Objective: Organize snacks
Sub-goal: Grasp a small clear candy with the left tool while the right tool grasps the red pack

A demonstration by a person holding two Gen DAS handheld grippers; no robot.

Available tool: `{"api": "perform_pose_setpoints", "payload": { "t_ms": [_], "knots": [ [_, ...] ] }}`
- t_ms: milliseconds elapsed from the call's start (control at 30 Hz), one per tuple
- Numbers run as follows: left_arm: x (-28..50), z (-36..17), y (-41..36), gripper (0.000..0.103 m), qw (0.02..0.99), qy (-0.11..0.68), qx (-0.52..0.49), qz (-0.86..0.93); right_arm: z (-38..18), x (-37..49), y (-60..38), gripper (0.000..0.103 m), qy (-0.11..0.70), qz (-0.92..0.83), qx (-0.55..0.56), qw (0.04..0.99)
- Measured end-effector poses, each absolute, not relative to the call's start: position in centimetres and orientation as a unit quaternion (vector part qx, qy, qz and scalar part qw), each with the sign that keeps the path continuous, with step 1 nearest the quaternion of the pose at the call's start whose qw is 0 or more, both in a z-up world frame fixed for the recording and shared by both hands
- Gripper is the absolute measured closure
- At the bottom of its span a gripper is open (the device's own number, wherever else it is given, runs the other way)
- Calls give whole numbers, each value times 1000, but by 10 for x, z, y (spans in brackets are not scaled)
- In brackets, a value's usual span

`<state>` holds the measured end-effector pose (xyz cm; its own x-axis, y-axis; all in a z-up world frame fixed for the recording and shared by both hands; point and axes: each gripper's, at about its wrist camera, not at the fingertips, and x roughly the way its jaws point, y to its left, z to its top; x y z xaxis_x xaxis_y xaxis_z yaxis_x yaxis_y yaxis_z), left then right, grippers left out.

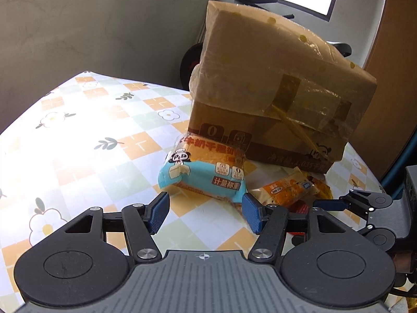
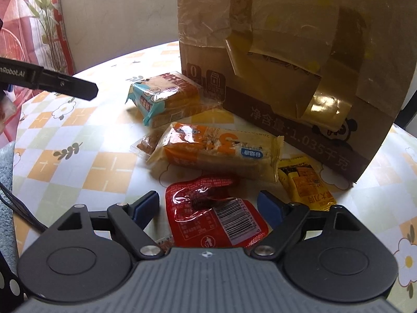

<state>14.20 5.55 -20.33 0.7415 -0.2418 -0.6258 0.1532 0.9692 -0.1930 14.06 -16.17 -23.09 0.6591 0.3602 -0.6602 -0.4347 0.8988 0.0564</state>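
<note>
- Right tool [image 2: 208, 206] spread wide over the flat red foil sachet [image 2: 213, 214]; the person should lower and pinch its edges squarely.
- Left tool [image 1: 206, 208] spread before the blue-wrapped cake packet [image 1: 203, 174], holding nothing.

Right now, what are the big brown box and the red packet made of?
The big brown box looks like matte cardboard, patched with shiny tape that glints. The red packet looks like thin glossy plastic film: it wrinkles and reflects light.
</note>
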Motion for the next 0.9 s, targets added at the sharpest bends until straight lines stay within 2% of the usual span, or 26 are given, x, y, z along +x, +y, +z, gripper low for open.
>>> {"api": "perform_pose_setpoints", "payload": {
  "t_ms": [100, 167, 333, 467, 800, 900],
  "knots": [
    [142, -207, 54, 39, 929, 349, -63, -105, -232, 134, -165, 27, 336, 212, -45, 917],
    [143, -210, 52, 39, 928, 353, -60, -104, -231, 131, -169, 37, 331, 207, -38, 920],
    [142, -215, 45, 39, 924, 362, -53, -111, -230, 126, -176, 46, 319, 202, -17, 926],
    [141, -217, 40, 42, 920, 365, -55, -132, -229, 121, -175, 48, 310, 202, -23, 929],
    [168, -233, 5, 71, 900, 394, -42, -179, -228, 119, -184, 48, 293, 197, 3, 935],
    [180, -238, -3, 71, 896, 405, -44, -176, -228, 119, -185, 48, 291, 194, 10, 937]
  ]
}}
